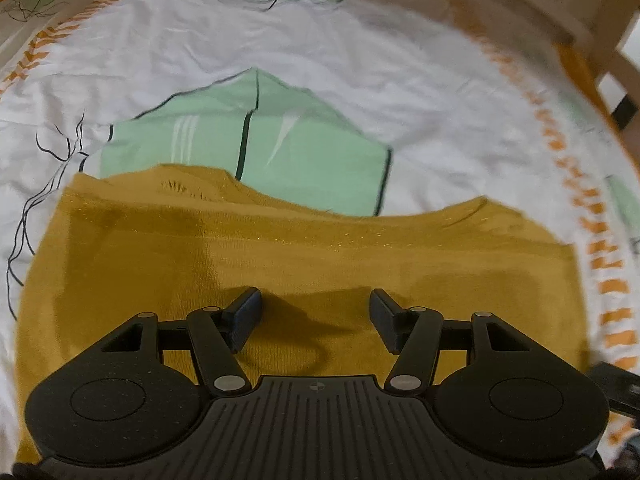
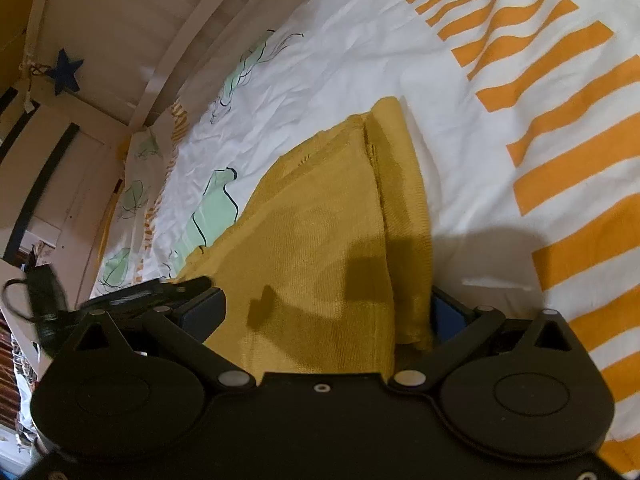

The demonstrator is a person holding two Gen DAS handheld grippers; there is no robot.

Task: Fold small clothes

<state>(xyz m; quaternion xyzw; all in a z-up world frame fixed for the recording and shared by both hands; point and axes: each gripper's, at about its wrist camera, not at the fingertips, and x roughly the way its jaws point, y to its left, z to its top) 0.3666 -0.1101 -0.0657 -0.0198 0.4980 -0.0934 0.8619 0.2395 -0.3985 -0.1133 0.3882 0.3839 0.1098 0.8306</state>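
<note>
The garment lay spread on the bedsheet, its far edge overlapping a printed patch beyond it. The left gripper hung over its near part; the right gripper straddled a folded edge, perhaps touching it. A bed rail ran behind.

Garment: mustard knit top, spread flat on bed, upper edge wavy w/ folded bits.
Left tongs: jaws apart, hovering over garment's near part, nothing btwn them.
Bed sheet: white, mint patch, orange stripes at edges.
</note>
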